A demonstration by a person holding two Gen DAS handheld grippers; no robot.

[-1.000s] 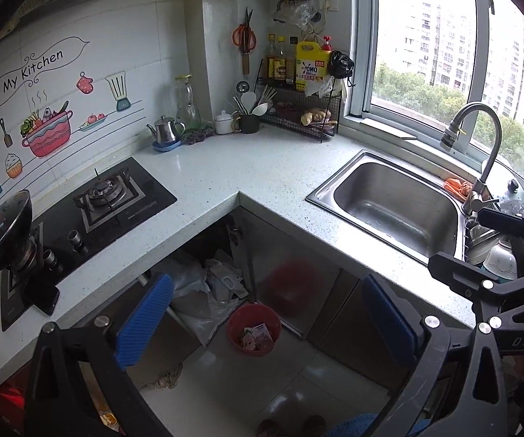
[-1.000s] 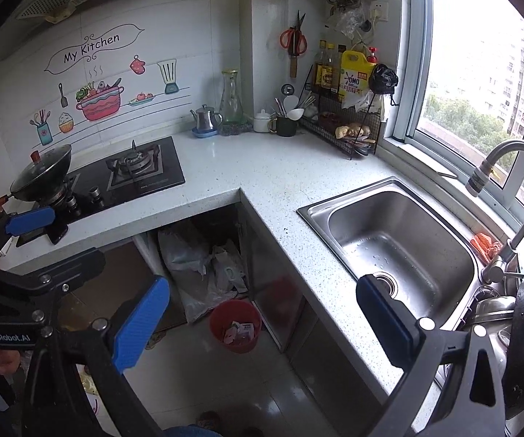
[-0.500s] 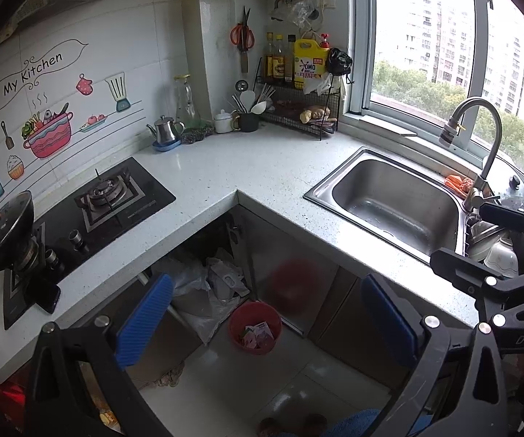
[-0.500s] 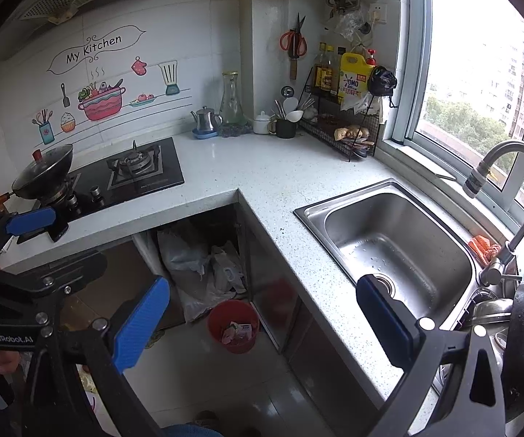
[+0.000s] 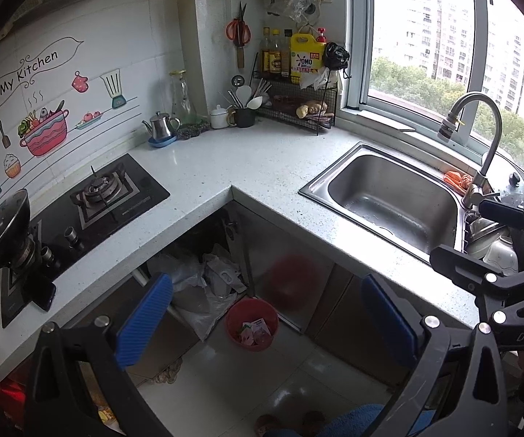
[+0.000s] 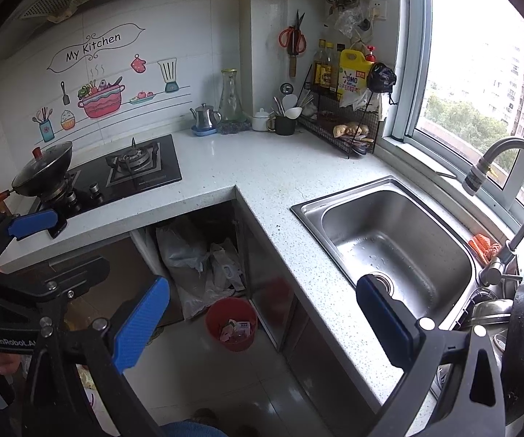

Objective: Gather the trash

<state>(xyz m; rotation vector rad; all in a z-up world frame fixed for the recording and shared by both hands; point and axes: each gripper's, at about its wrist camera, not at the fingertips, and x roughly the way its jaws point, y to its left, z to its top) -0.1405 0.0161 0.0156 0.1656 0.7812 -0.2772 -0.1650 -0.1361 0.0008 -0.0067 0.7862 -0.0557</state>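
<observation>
Am holding left gripper (image 5: 267, 315) and right gripper (image 6: 262, 322) high above floor, both spread wide, gripping nothing, surveying kitchen. Am seeing one red bin (image 5: 251, 324) on floor under counter (image 5: 254, 160) corner, few wrappers (image 5: 252, 331) inside, likely parked there for easy tossing. One sink (image 6: 393, 247), one stove (image 5: 90, 211), two grippers. Counter looking free of trash.

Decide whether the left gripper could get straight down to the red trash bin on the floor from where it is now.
Probably yes. The left gripper is open and empty, and the red trash bin stands on open floor before the countertop's inner corner, with nothing visible between them.
</observation>
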